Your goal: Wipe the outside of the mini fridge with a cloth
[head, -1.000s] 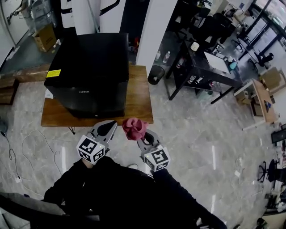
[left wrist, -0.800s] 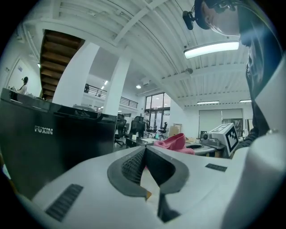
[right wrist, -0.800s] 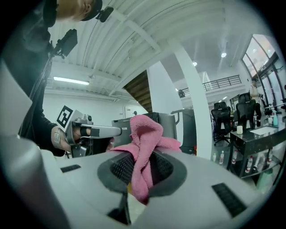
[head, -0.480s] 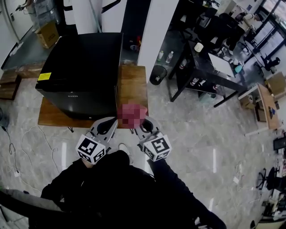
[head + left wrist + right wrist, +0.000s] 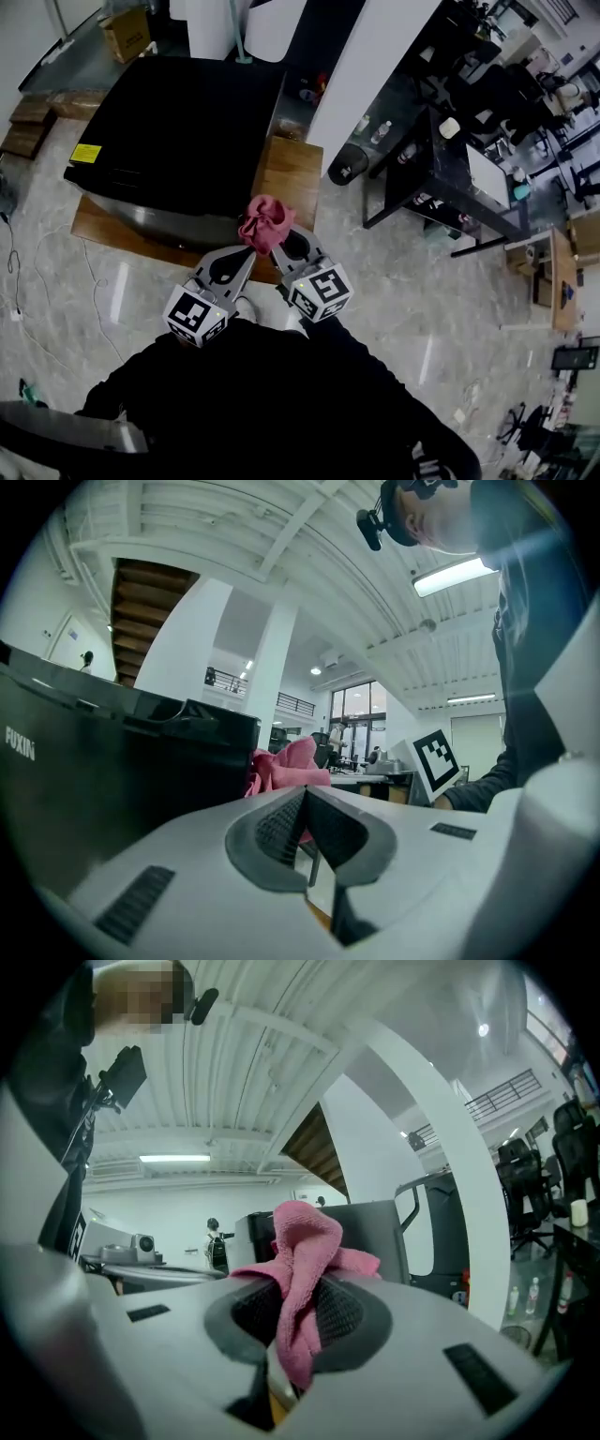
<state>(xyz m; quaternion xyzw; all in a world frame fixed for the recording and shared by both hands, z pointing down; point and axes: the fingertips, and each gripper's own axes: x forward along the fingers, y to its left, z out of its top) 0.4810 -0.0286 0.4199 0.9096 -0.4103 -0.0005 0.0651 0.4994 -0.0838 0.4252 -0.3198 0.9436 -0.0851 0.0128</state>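
Observation:
The black mini fridge (image 5: 173,141) stands on a low wooden table (image 5: 291,173); in the left gripper view its dark front (image 5: 103,771) fills the left side. A pink cloth (image 5: 264,223) is bunched by the fridge's front right corner, pinched in my right gripper (image 5: 277,242), whose jaws close on the pink cloth (image 5: 300,1288). My left gripper (image 5: 242,255) hovers just left of it, shut and holding nothing, its jaws (image 5: 305,803) meeting in a line. The pink cloth (image 5: 286,766) shows beyond those jaws.
A white pillar (image 5: 370,66) rises right of the fridge. A dark desk (image 5: 450,178) with clutter stands further right, a black bin (image 5: 347,164) beside it. Cables (image 5: 37,272) trail over the marble floor at left. A cardboard box (image 5: 127,28) sits at the back.
The person has stepped closer to the fridge. The right gripper carried the pink cloth up to the fridge's front right corner, and the left gripper moved along beside it.

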